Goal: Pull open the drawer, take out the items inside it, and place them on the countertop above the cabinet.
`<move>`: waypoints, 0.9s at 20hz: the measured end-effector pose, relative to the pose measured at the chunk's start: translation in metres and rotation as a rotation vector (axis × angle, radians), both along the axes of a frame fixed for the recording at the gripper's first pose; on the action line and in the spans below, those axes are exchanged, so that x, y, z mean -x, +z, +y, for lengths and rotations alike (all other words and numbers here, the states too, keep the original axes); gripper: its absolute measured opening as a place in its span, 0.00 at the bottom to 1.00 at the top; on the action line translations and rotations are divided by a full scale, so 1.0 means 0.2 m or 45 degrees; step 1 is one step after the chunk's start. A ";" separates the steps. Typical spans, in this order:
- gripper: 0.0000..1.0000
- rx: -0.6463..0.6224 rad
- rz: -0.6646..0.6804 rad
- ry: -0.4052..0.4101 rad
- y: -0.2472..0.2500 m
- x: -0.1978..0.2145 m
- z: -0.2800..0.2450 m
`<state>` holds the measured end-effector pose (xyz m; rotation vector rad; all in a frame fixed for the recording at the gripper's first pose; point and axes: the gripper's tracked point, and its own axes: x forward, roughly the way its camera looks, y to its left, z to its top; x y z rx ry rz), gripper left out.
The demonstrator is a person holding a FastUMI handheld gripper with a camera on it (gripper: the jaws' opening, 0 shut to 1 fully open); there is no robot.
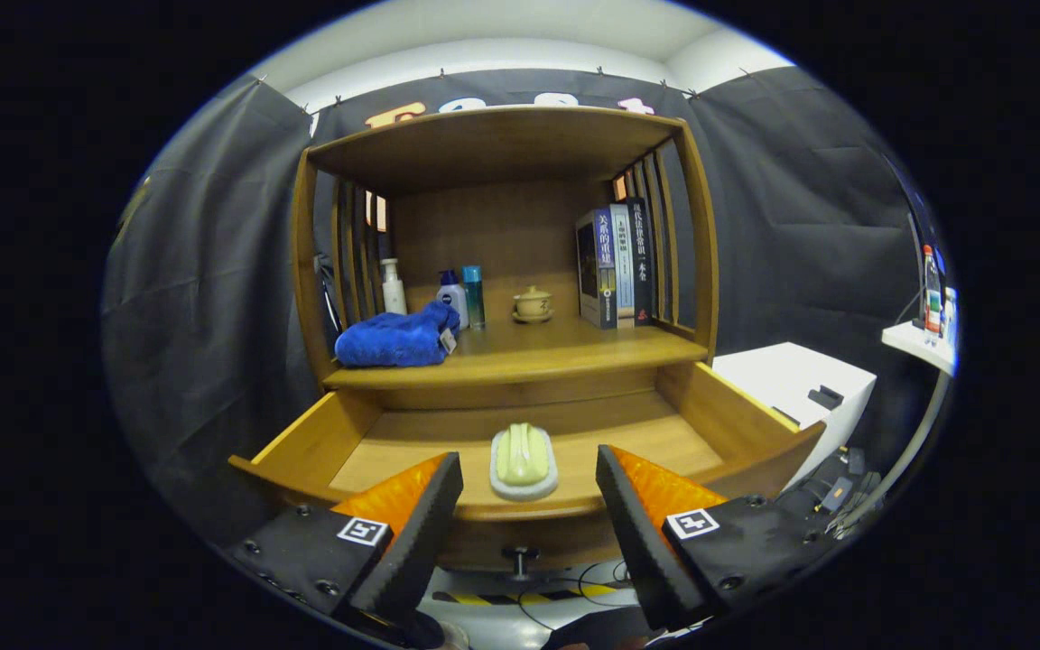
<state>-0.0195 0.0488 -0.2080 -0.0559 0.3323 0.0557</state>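
Warm wood, with a few cool colours on the counter

You see a honey-brown cabinet [502,144] and a drawer [312,442] of the same wood; in the drawer, near its front edge, a pale green soap [522,454] lies on a white dish [524,490]. At the left edge of the counter [556,352] lies a deep blue towel [394,341], behind it white and teal bottles [461,296], a cream cup [533,303] and dark blue books [615,264].

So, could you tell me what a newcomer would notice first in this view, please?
The open drawer with a green brush lying inside it, just ahead of the open gripper. Next, the blue towel on the countertop above, beside three bottles, with a small cup and upright books further right.
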 end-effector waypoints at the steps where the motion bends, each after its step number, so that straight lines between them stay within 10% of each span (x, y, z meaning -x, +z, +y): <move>1: 0.96 0.009 0.009 -0.004 0.02 -0.05 -0.01; 18: 0.97 0.100 0.627 0.031 -0.35 -0.62 0.12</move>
